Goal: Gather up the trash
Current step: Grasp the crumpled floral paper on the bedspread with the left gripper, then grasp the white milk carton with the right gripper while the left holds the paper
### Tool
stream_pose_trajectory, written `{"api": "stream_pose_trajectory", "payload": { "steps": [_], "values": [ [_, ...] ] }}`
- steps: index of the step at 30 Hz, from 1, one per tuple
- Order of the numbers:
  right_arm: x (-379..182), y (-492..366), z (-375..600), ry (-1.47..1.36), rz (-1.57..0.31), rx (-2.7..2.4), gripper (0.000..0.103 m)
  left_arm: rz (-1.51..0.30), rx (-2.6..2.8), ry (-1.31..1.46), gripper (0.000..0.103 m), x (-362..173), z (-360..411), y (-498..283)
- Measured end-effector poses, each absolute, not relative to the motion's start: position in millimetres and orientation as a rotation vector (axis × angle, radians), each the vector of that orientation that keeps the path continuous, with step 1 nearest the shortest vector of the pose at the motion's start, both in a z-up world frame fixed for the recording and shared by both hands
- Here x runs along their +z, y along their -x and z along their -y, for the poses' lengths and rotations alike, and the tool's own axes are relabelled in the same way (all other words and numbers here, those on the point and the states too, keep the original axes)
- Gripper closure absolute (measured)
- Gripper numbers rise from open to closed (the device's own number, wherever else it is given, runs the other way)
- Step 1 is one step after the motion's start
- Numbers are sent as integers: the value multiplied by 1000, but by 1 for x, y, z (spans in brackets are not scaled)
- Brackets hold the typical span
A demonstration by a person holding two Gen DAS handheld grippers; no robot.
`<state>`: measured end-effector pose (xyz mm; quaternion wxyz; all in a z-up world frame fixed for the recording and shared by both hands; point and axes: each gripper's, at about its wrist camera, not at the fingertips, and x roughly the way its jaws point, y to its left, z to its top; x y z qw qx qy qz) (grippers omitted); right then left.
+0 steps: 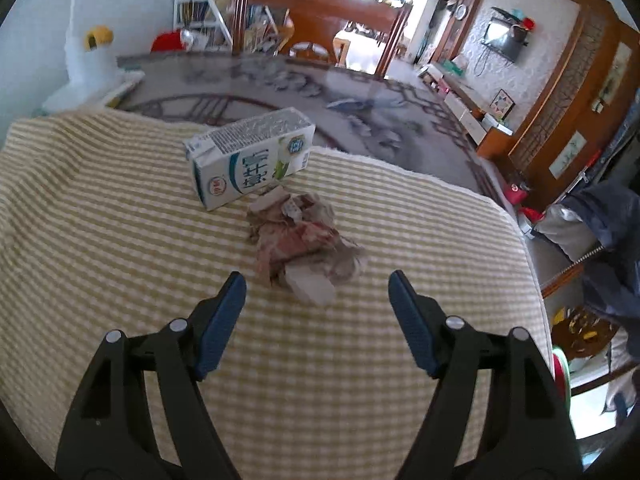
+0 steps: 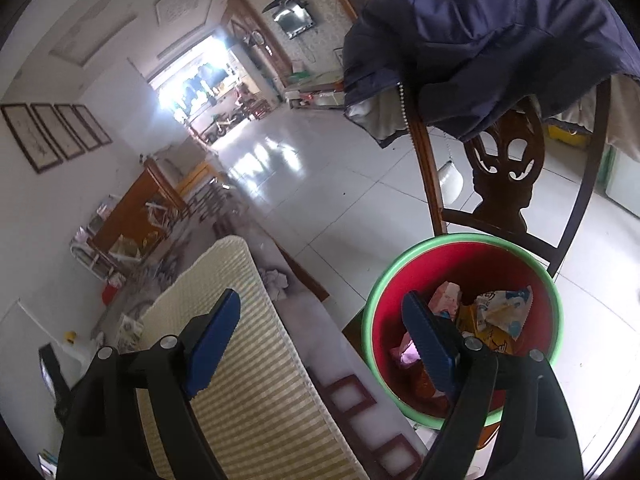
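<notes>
Left gripper (image 1: 316,292) sits closest to the lens, blue pads spread wide with nothing between them, hovering over the yellow-and-white checked cloth (image 1: 100,220). Just past its fingertips there's a crumpled wad of paper trash (image 1: 298,240) lying on the cloth, and right behind the wad, touching or nearly so, a white milk carton (image 1: 250,158) on its side.

Over on the other camera, right gripper (image 2: 320,308) is also wide open and empty. Its left finger is over the cloth edge, and its right finger (image 2: 430,346) hangs over the red bin with the green rim (image 2: 556,280). That bin's already got wrappers in it (image 2: 500,312). Behind the bin stands a wooden chair (image 2: 504,184) with a navy jacket (image 2: 480,40) draped over its back.
</notes>
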<state>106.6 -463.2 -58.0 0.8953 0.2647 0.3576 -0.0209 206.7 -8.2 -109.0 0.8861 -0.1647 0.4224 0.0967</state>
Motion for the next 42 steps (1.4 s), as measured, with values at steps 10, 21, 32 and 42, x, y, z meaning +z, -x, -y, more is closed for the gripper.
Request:
{"api": "stream_pose_trajectory", "payload": {
  "steps": [10, 21, 32, 42],
  "values": [
    [-60, -113, 429, -402, -783, 1, 23, -915, 103, 387, 68, -103, -18, -181],
    [-66, -158, 253, -151, -882, 318, 21, -810, 52, 380, 67, -50, -47, -34],
    [-65, -260, 16, -23, -1021, 442, 16, -692, 7, 573, 66, -37, -84, -22],
    [-132, -307, -61, 106, -1159, 252, 19, -615, 41, 663, 66, -25, -109, -8]
  ]
}}
